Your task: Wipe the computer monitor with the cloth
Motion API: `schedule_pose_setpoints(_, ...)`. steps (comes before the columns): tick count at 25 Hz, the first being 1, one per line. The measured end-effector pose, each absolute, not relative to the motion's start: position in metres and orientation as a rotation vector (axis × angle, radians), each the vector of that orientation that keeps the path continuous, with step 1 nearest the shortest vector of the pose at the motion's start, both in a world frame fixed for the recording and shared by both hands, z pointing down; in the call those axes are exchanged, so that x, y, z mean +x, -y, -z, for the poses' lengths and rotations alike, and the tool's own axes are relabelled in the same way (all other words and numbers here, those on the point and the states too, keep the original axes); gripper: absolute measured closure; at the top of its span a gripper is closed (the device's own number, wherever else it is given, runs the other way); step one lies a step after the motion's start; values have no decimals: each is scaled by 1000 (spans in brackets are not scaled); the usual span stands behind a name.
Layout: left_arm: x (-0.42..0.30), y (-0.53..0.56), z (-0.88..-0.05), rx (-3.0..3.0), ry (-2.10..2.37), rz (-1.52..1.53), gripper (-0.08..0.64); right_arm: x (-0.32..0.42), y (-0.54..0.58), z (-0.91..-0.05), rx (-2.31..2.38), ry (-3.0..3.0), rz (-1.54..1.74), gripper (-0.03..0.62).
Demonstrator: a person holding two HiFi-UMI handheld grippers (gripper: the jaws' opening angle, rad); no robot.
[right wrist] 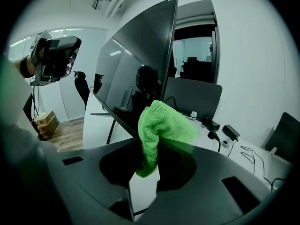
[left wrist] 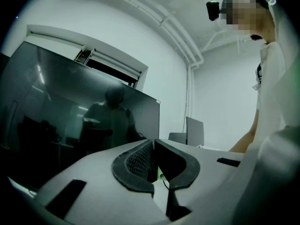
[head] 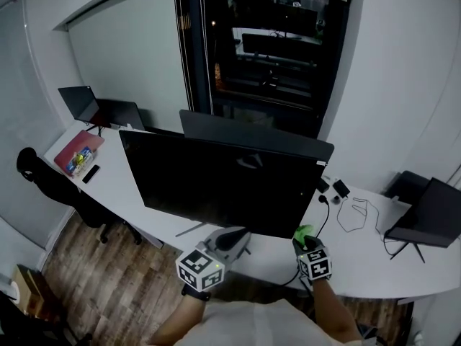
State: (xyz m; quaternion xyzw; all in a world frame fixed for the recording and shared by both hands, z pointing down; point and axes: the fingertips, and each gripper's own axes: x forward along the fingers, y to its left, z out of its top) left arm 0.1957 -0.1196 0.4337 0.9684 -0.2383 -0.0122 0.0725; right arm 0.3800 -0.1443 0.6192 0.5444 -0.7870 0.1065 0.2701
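A large black computer monitor [head: 216,182] stands on the white desk [head: 119,193], its screen dark. My right gripper [head: 308,245] is at the monitor's lower right corner, shut on a bright green cloth [head: 304,232]. In the right gripper view the cloth [right wrist: 161,128] sticks up from between the jaws of the right gripper [right wrist: 150,165], just short of the monitor [right wrist: 136,69]. My left gripper [head: 234,238] hovers below the screen's bottom edge. Seen in its own view, the left gripper [left wrist: 153,165] is shut with nothing held, and the monitor [left wrist: 70,121] fills the left side.
A second monitor [head: 259,137] stands behind the first. At the far left of the desk are a laptop [head: 79,103], a red folder [head: 75,152] and a small black device [head: 91,173]. Chargers and cables [head: 346,197] and a raised laptop [head: 432,215] lie right. An office chair [head: 43,175] stands left.
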Motion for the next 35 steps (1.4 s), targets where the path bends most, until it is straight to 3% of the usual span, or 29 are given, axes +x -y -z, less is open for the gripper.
schedule_pose_setpoints(23,157,131,-451,2863,724,34,534,344,131,-656,1426,2105,-558,522)
schedule_pose_setpoints(35,106,143,-453,2841,753,56,534,278,149,-647,1326,2156,-494,522)
